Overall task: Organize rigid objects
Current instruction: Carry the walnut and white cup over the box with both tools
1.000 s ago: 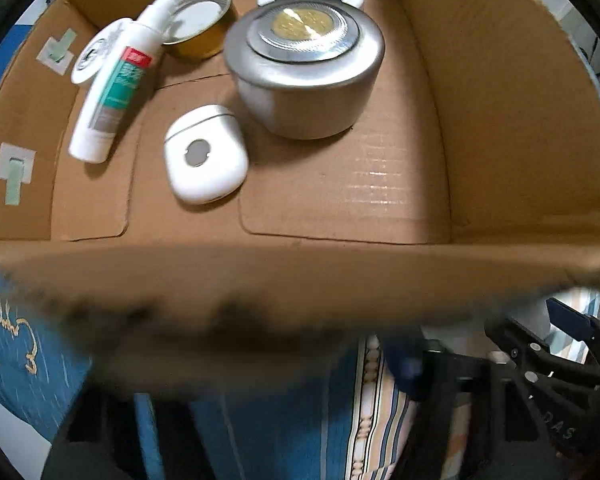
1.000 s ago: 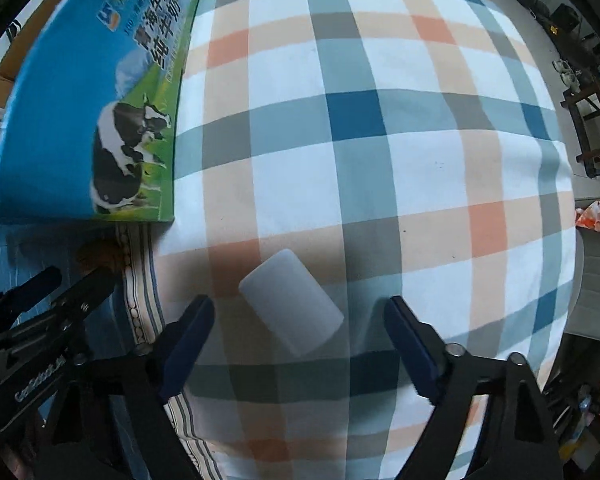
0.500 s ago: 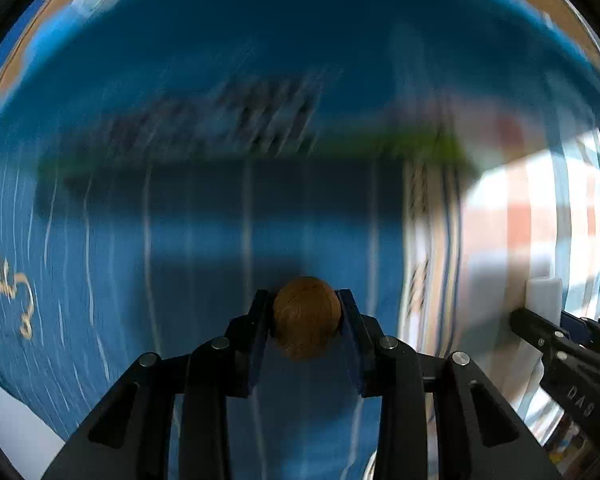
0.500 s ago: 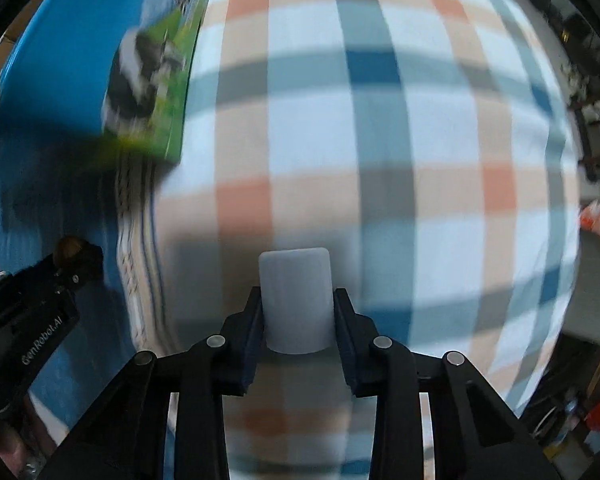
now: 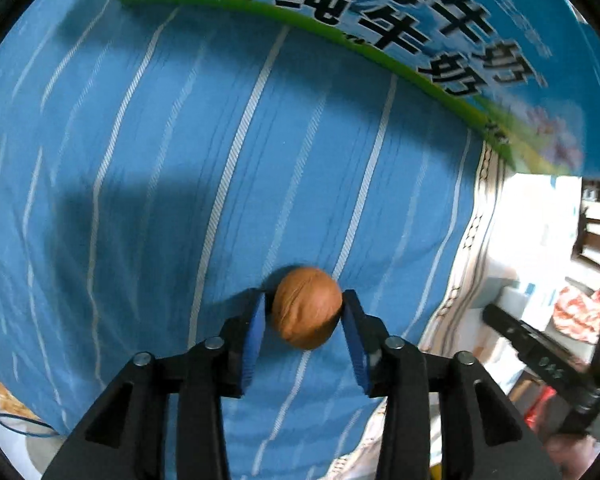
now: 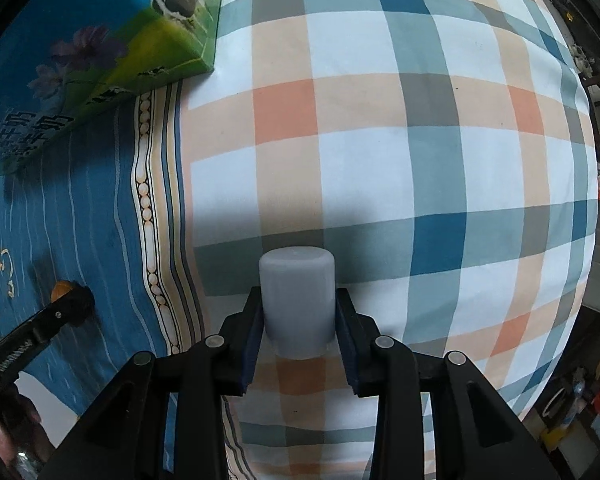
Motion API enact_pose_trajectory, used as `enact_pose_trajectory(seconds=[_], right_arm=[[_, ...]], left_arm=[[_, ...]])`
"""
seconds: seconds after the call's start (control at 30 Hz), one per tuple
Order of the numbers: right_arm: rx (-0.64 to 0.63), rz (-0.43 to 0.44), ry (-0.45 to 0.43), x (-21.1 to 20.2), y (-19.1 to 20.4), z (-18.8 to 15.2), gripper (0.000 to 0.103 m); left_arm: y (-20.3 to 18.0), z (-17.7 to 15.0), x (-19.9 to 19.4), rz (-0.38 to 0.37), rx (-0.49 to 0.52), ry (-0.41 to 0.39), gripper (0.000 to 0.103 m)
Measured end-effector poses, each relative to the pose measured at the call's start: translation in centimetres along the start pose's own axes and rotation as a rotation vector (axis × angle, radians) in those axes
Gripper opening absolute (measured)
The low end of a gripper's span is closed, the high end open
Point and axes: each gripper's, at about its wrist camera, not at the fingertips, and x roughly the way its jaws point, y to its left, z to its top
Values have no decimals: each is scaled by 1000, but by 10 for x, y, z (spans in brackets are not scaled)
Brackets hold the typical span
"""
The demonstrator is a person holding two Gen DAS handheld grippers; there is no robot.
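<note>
Blue pads of the left gripper (image 5: 303, 322) stand on both sides of a brown wrinkled walnut (image 5: 306, 307); the jaws are opening a little at this moment, the right pad touching the shell, the left one showing a thin gap, so the grip looks loose. The walnut sits between the fingertips, over a blue striped cloth (image 5: 180, 160), with its long axis running roughly along the fingers.

The right gripper (image 6: 298, 320) is closed on a pale grey plastic cylinder (image 6: 297, 304), although its jaws are easing open slightly. The cylinder points forward along the fingers, its rounded end away from the camera, above a checked cloth of orange, teal and white squares (image 6: 420, 140).

A blue and green milk carton box with a cow picture (image 6: 100, 48) lies ahead and to the left of both grippers. The left gripper is the nearer one; the box edge is just above the walnut in its view. What is inside the box cannot be seen from here. Probably both things have to travel forward and left to reach it.
</note>
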Motion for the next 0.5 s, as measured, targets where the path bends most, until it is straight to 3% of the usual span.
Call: enact_pose_trajectory(seconds=[0.1, 0.17, 0.2, 0.4, 0.47, 0.5], right_arm=[[6, -1, 9, -1, -2, 1, 41], [5, -11, 13, -1, 2, 7, 41], [3, -15, 15, -1, 12, 27, 41], [-2, -46, 24, 3, 24, 35, 41], [-4, -55, 24, 4, 28, 36, 40], [-6, -62, 23, 3, 30, 36, 40]], left_arm=[[7, 6, -3, 18, 34, 17, 42], [-2, 28, -4, 30, 51, 27, 45], [-2, 27, -2, 36, 55, 35, 45], [-32, 25, 10, 114, 115, 6, 45], [-39, 22, 12, 142, 129, -19, 31], [-45, 20, 14, 161, 137, -25, 30]])
